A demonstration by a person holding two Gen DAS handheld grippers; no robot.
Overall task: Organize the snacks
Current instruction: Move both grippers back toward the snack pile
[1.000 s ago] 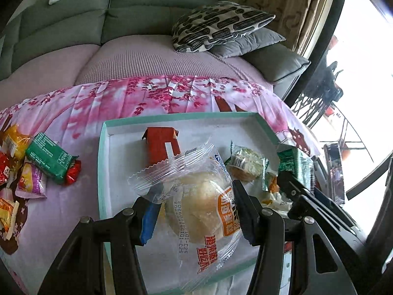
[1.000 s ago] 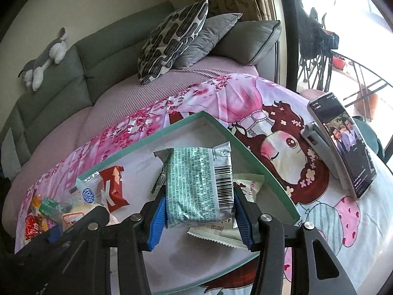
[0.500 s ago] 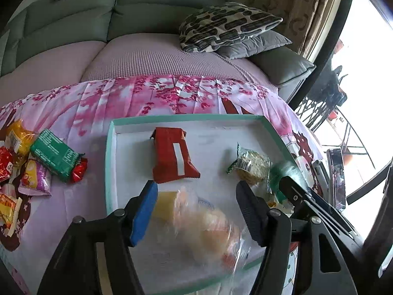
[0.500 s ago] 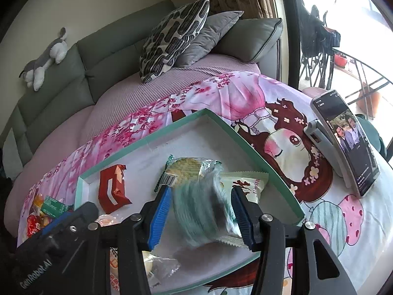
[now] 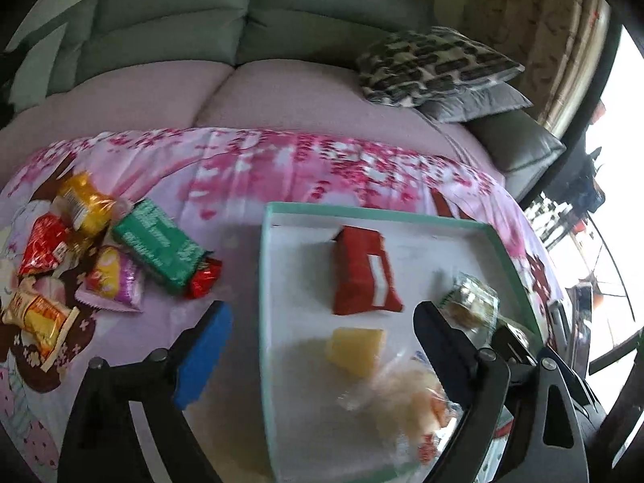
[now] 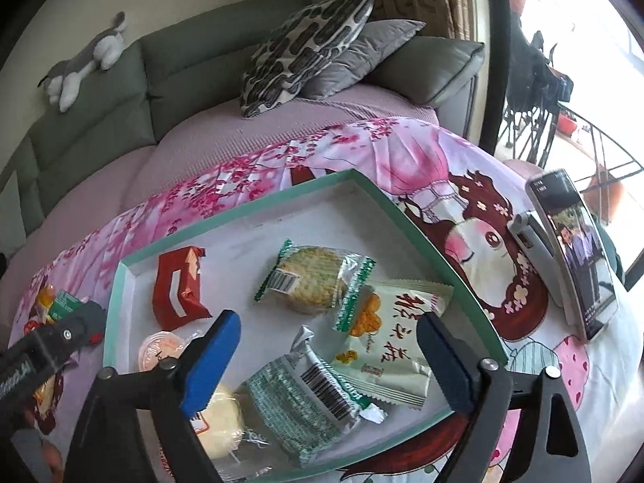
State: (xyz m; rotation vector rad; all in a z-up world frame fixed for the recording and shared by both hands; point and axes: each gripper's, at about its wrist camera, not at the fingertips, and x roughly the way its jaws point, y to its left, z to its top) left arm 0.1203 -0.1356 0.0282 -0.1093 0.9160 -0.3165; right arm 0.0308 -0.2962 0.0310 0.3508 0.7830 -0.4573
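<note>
A white tray with a teal rim [image 5: 265,281] [image 6: 406,217] lies on the pink cloth. It holds a red packet [image 5: 364,277] [image 6: 177,285], a clear-wrapped bun [image 5: 406,406] [image 6: 219,418], a round cracker pack [image 6: 310,277], a pale green packet [image 6: 390,338] and a silver-green packet [image 6: 306,398]. My left gripper [image 5: 322,354] is open and empty above the tray's left rim. My right gripper [image 6: 326,362] is open and empty above the silver-green packet. Loose snacks, among them a green packet [image 5: 161,245], lie left of the tray.
A phone on a stand [image 6: 571,249] stands right of the tray. A grey-green sofa [image 6: 169,76] with patterned pillows [image 6: 306,48] is behind the table. A window and balcony railing are at the right.
My left gripper opened and dropped the bun into the tray, then swung left. My right gripper opened and dropped the silver-green packet into the tray.
</note>
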